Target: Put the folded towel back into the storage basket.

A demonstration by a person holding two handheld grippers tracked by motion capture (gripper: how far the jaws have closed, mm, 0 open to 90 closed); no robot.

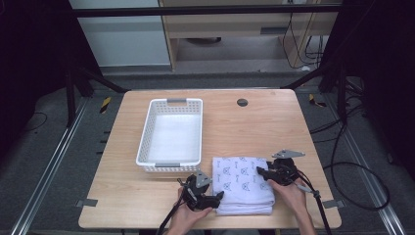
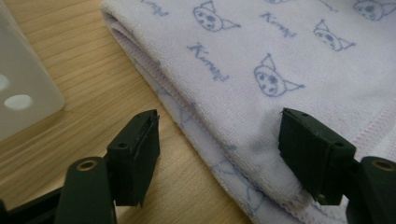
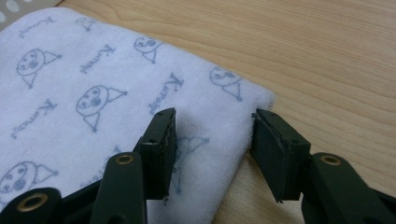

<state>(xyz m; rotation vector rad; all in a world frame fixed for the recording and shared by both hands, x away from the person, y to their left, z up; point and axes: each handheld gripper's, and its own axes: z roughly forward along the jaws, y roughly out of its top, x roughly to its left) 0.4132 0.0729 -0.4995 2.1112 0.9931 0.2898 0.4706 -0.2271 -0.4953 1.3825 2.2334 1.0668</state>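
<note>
A folded white towel (image 1: 242,183) printed with blue cat faces lies on the wooden table (image 1: 264,122) near its front edge. My left gripper (image 1: 218,197) is at the towel's front left corner. In the left gripper view the towel (image 2: 261,56) has its folded edge between the open jaws of the left gripper (image 2: 217,149), one jaw over the wood and one over the cloth. My right gripper (image 1: 259,171) is at the towel's far right edge. In the right gripper view the towel (image 3: 93,70) has its corner straddled by my right gripper (image 3: 212,140), which is open, one jaw resting on the cloth.
A white perforated plastic basket (image 1: 144,137) stands just behind and left of the towel, and its wall (image 2: 23,93) is close to the left gripper. A dark round grommet (image 1: 242,102) sits at the table's far side. Cables trail off the table's front right.
</note>
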